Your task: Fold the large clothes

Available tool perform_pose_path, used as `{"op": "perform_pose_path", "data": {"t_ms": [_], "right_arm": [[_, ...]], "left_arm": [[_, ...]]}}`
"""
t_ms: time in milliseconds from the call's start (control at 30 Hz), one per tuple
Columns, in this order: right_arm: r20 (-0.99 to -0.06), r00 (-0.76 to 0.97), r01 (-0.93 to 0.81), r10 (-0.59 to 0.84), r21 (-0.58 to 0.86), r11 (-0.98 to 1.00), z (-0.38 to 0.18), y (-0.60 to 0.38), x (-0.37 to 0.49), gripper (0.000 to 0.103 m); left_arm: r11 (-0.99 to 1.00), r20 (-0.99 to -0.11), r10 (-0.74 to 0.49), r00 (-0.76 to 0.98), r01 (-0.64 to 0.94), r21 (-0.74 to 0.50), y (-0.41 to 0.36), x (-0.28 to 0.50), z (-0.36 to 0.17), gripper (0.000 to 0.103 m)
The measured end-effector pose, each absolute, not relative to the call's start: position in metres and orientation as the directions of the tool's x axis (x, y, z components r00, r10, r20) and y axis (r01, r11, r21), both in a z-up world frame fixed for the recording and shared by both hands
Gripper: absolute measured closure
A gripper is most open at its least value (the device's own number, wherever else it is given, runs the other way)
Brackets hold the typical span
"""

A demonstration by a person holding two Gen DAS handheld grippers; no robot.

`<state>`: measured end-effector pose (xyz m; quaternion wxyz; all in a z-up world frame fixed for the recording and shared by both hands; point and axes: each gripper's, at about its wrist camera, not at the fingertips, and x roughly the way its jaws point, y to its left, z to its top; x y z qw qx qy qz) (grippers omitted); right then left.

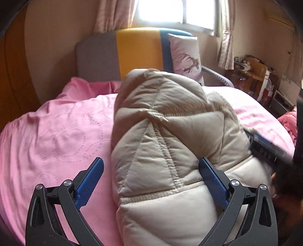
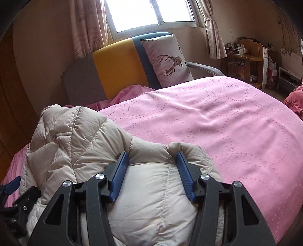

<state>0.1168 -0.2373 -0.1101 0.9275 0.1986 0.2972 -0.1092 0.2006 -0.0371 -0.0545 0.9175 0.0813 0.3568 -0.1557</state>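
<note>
A beige quilted down jacket (image 1: 162,136) lies bunched on the pink bedspread (image 1: 56,132). My left gripper (image 1: 151,162) is open wide, its blue fingers (image 1: 90,181) on either side of the jacket's padded bulk. In the right wrist view the jacket (image 2: 75,136) sits at the lower left. My right gripper (image 2: 151,157) has its blue fingers (image 2: 119,176) pressed into a thick fold of the jacket, partly closed on it. The right gripper also shows at the right edge of the left wrist view (image 1: 269,151), and the left gripper at the lower left of the right wrist view (image 2: 13,198).
A grey, yellow and blue headboard (image 2: 117,68) stands at the far end with a deer-print pillow (image 2: 168,60) against it. A wooden shelf unit (image 2: 246,58) with clutter stands at the right. A window (image 2: 151,13) with curtains is behind. Pink bedspread (image 2: 217,123) stretches right.
</note>
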Motion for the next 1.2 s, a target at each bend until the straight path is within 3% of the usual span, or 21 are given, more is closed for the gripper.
{"op": "perform_pose_path", "data": {"t_ms": [167,233,333,500,867,1200], "right_arm": [[-0.578,0.807,0.288,-0.117,0.214,0.933,-0.101,-0.207,0.119,0.05],[-0.582,0.804,0.292,-0.122,0.208,0.934,-0.103,-0.206,0.12,0.05],[-0.583,0.805,0.294,-0.106,0.238,0.926,-0.106,-0.211,0.12,0.049],[-0.598,0.795,0.302,-0.103,0.243,0.922,-0.107,-0.214,0.126,0.049],[-0.619,0.778,0.298,-0.11,0.209,0.931,-0.113,-0.211,0.142,0.046],[-0.599,0.797,0.25,-0.072,0.218,0.943,-0.111,-0.215,0.135,0.043]], "left_arm": [[0.934,-0.572,-0.266,0.775,0.355,0.047,-0.058,0.205,-0.001,0.004],[0.923,-0.583,-0.227,0.78,0.363,0.125,-0.077,0.221,-0.005,0.004],[0.906,-0.676,-0.122,0.727,0.359,0.224,-0.099,0.255,-0.04,0.004],[0.926,-0.731,-0.149,0.666,0.354,0.133,-0.094,0.28,-0.075,0.003],[0.928,-0.748,-0.153,0.646,0.353,0.116,-0.089,0.301,-0.103,0.003],[0.932,-0.733,-0.149,0.663,0.343,0.121,-0.073,0.266,-0.082,0.003]]}}
